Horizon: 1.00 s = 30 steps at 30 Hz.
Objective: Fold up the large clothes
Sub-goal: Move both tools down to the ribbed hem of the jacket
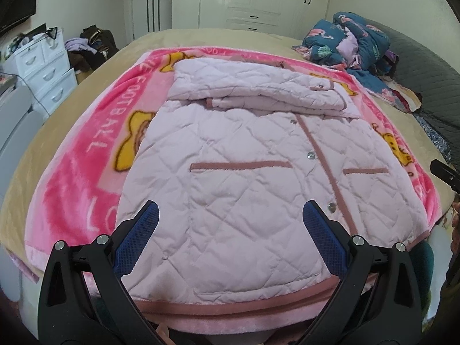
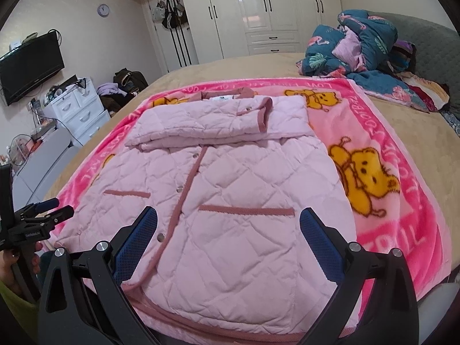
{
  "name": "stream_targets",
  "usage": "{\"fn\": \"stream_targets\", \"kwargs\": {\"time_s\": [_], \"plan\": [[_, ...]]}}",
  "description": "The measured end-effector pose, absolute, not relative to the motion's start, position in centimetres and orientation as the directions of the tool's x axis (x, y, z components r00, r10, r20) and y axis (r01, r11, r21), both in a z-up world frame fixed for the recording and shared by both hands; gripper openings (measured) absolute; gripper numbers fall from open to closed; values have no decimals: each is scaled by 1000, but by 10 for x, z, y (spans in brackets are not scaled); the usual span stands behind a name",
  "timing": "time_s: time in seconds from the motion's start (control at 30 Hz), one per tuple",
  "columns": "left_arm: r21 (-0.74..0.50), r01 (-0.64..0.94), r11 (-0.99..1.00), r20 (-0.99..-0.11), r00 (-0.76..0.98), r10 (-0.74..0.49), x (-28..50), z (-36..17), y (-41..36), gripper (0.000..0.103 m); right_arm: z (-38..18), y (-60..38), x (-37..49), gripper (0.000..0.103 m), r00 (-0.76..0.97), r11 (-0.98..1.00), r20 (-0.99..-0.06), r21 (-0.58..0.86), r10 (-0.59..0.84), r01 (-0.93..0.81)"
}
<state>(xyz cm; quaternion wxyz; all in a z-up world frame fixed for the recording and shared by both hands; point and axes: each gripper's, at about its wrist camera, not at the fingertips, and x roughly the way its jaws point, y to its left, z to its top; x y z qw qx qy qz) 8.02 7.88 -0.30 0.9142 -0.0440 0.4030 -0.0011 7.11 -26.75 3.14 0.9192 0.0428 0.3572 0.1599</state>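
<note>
Left wrist view: left gripper [image 1: 230, 210] spread wide, blue-padded fingers [image 1: 322, 235] apart at 7 and 5 o'clock, holding nothing, poised above the hem end of a pale pink quilted jacket [image 1: 244, 178]. Jacket laid front up on a bright pink cartoon blanket [image 1: 86, 143], snaps closed along a dusty-rose placket running from 12 toward 5 o'clock, two rose-trimmed pocket slits at mid-body. Sleeves [image 1: 258, 92] folded across the chest at 12 o'clock, forming a thick band. Blanket spread over a tan bed cover [image 1: 201, 36]. Crumpled dark teal floral quilt [image 1: 353, 43] at 2 o'clock, well apart from the jacket. White drawer unit [image 1: 46, 69] at 10 o'clock beside the bed. Tip of the right gripper [image 1: 445, 174] entering at 3 o'clock, near the jacket's side edge.

Right wrist view: right gripper [image 2: 228, 211] likewise wide, fingers [image 2: 138, 238] empty, above the lower part of the jacket [image 2: 244, 187]. Folded sleeves [image 2: 215, 118] at 12 o'clock, rose collar just beyond them. Left gripper [image 2: 53, 207] at 9 o'clock, held by a hand [image 2: 17, 261], near the jacket's side edge; contact with the fabric not discernible. White wardrobe [image 2: 258, 11] at 12 o'clock, wall-mounted television [image 2: 28, 66] at 10 o'clock.
</note>
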Motion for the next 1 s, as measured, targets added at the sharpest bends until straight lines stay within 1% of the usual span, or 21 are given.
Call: {"fn": "stream_targets", "kwargs": {"time_s": [0.6,1.0], "plan": [[-52,-171,984,-796,602,62,73,-38,131,94,-7,-308,71,99,654,966,-711,183,259,-184],[-35,-230,973,-829,550,101,68,-58,158,94,-39,-343,70,99,609,972,-759,203,231,-116]]}}
